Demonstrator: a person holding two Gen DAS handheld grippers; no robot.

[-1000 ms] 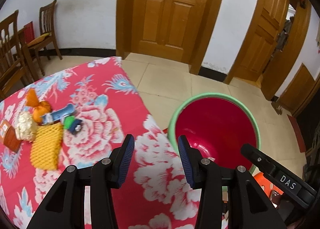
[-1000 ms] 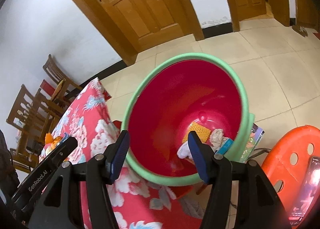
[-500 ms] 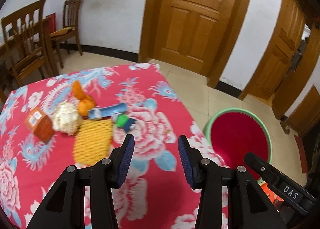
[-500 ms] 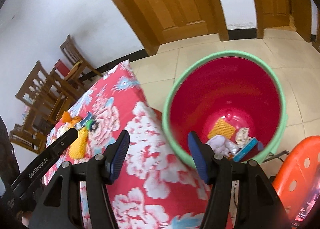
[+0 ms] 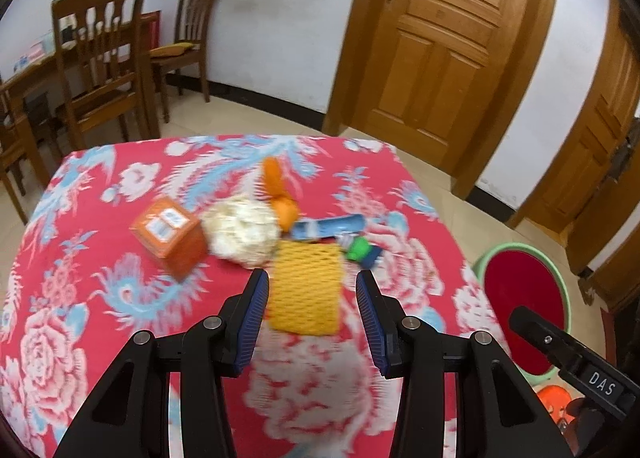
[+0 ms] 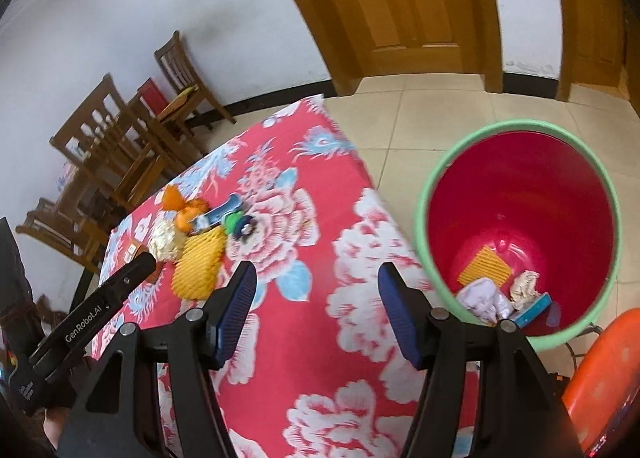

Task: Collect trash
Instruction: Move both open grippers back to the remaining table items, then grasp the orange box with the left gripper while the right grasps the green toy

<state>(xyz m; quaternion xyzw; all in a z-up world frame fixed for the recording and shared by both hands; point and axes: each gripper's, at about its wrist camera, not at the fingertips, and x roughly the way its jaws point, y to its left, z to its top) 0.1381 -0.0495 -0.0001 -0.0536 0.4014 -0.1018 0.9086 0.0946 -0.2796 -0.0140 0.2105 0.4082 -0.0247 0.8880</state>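
A pile of trash lies on the red flowered tablecloth (image 5: 100,290): a yellow foam net (image 5: 306,290), a white crumpled wad (image 5: 242,230), an orange carton (image 5: 170,236), orange peel (image 5: 280,193), a blue wrapper (image 5: 328,225) and a green-blue piece (image 5: 362,252). My left gripper (image 5: 310,308) is open and empty, just short of the yellow net. My right gripper (image 6: 316,302) is open and empty above the table edge. The red bin with a green rim (image 6: 520,225) stands on the floor to the right and holds several scraps. The pile also shows in the right wrist view (image 6: 200,234).
Wooden chairs (image 5: 104,65) and a wooden table stand behind the table at the left. Wooden doors (image 5: 436,49) are at the back. An orange plastic stool (image 6: 600,386) stands beside the bin. Tiled floor (image 6: 420,117) lies between table and doors.
Both grippers have swung left, away from the bin and towards the trash pile on the table. The left gripper now points at the yellow net. Both stay open and empty.
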